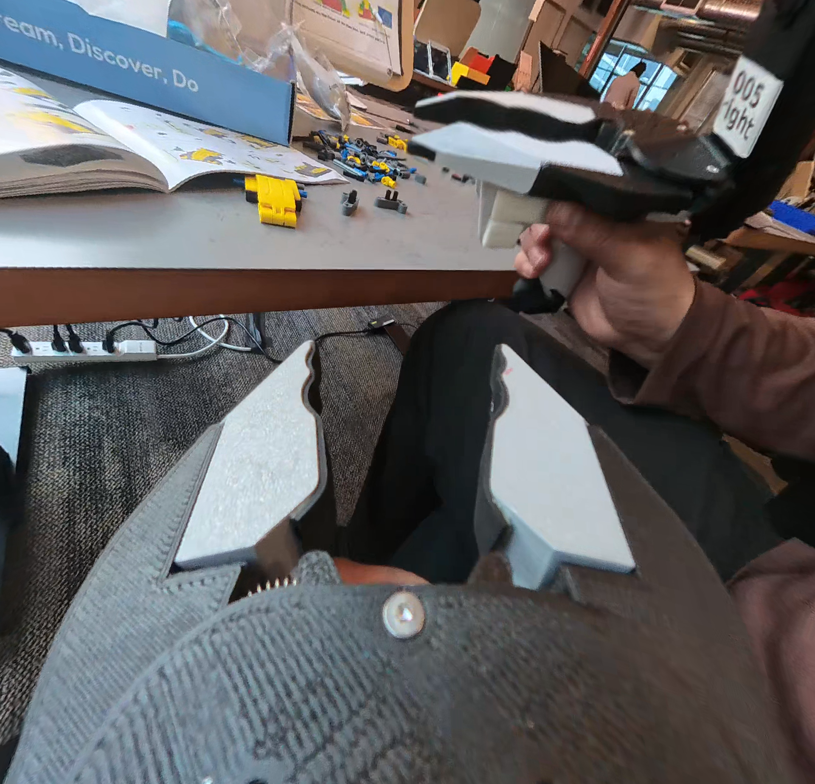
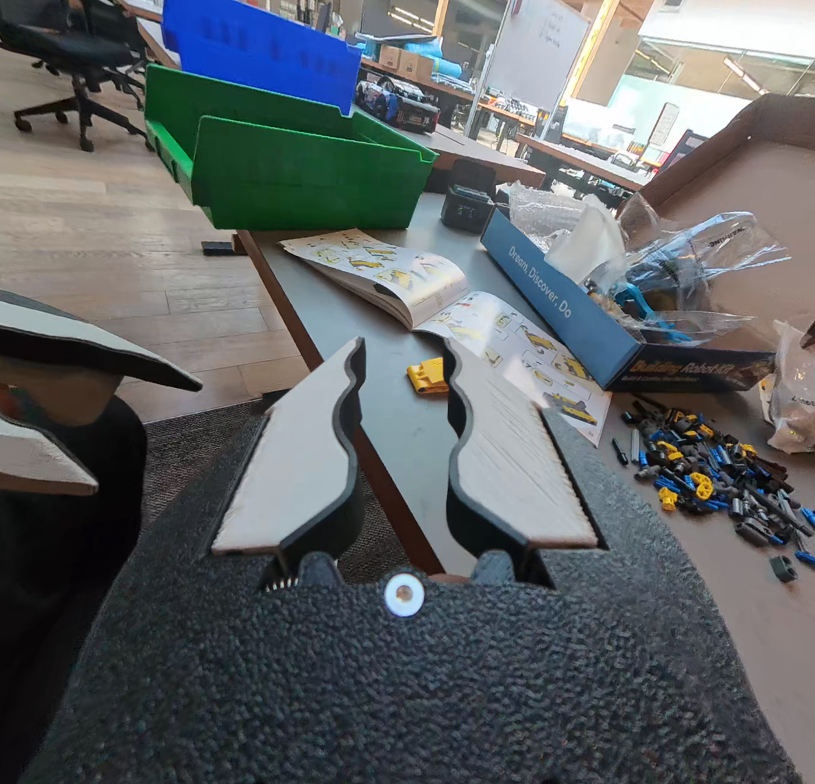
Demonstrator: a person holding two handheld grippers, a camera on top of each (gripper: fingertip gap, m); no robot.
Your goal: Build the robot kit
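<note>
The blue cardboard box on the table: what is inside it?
The blue cardboard box holds crumpled clear plastic bags and a light-blue plastic part. Whatever lies beneath the bags is covered.

Right gripper point(image 2: 403, 352), jaws apart and empty, hangs over the near edge of a grey table point(image 2: 397, 436). A yellow block point(image 2: 425, 374) lies just beyond its tips, beside an open instruction booklet point(image 2: 397, 277). Small loose parts point(image 2: 714, 467) are heaped to the right.
</note>
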